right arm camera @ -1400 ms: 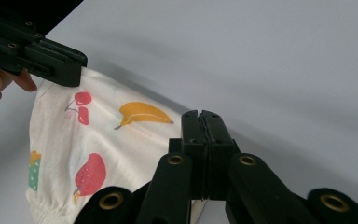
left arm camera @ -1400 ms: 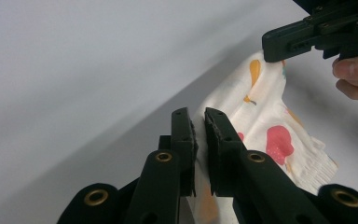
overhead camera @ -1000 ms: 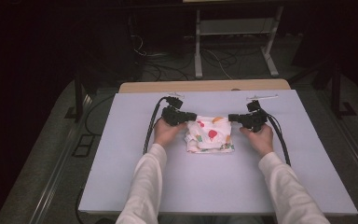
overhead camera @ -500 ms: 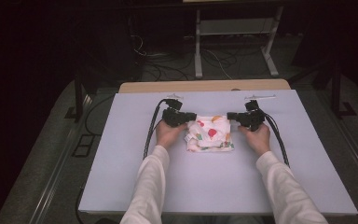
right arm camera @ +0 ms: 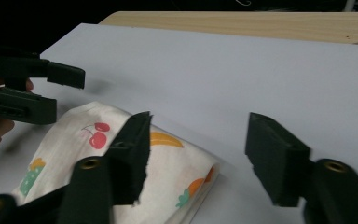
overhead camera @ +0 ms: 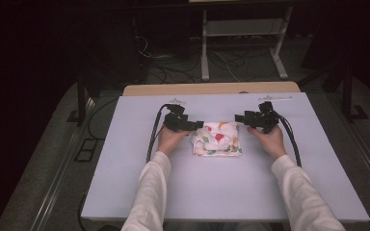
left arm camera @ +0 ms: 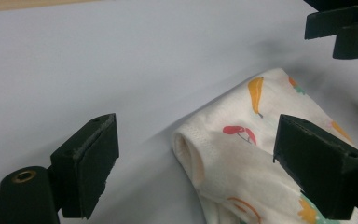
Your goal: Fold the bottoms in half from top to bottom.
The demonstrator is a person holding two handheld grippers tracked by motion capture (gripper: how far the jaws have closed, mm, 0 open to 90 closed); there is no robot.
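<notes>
Left gripper view has the left gripper gaping wide, its far pad covering part of the folded cloth, whose lower edge is cut off. Across the white table, the right gripper spreads open too, at the cloth's opposite end, touching nothing.

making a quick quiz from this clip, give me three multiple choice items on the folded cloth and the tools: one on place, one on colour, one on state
1. Where does the folded cloth lie?
A. between the two tools
B. at the table's near edge
C. on the floor

2. What is the cloth's ground colour?
A. black
B. white, with fruit prints
C. plain blue

3. How does the left tool stand?
A. shut on the cloth
B. open, jaws apart
C. shut on nothing

Key: 1 A, the high view shows the left tool and right tool at its two sides; 2 B, cherries and a banana show on white; 3 B, the left gripper view shows a wide gap between its jaws.
</notes>
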